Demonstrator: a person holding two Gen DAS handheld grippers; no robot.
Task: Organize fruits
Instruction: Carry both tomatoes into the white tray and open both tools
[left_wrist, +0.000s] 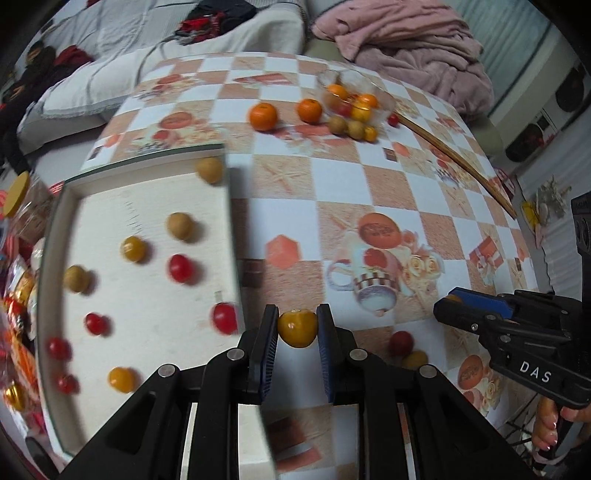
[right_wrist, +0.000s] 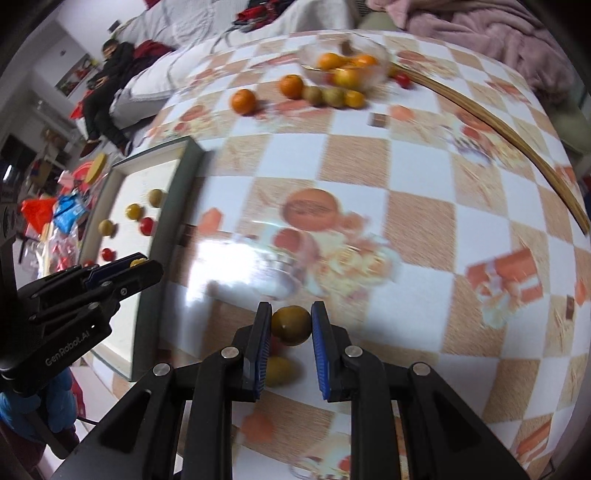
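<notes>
Left gripper (left_wrist: 297, 326) fingers pinch a yellow-orange fruit (left_wrist: 297, 328) just beside the white tray (left_wrist: 147, 295); right gripper (right_wrist: 290, 325) fingers pinch a dull yellow-green fruit (right_wrist: 290, 325) above the checkered surface (right_wrist: 424, 221).

We get soft, even indoor light here, no harsh sun. Small fuzzy shadows sit beside the fruit on the white tray (left_wrist: 147, 295). Big white glare patch on the glossy tablecloth (right_wrist: 229, 266) in the right wrist view. That view is heavily motion-blurred, the checks smearing, while its own gripper fingers (right_wrist: 263, 332) stay sharp. The left wrist view is crisper mid-table but smears toward the tray. Both fisheyes bulge the table into a dome, with dark vignetted corners.
</notes>
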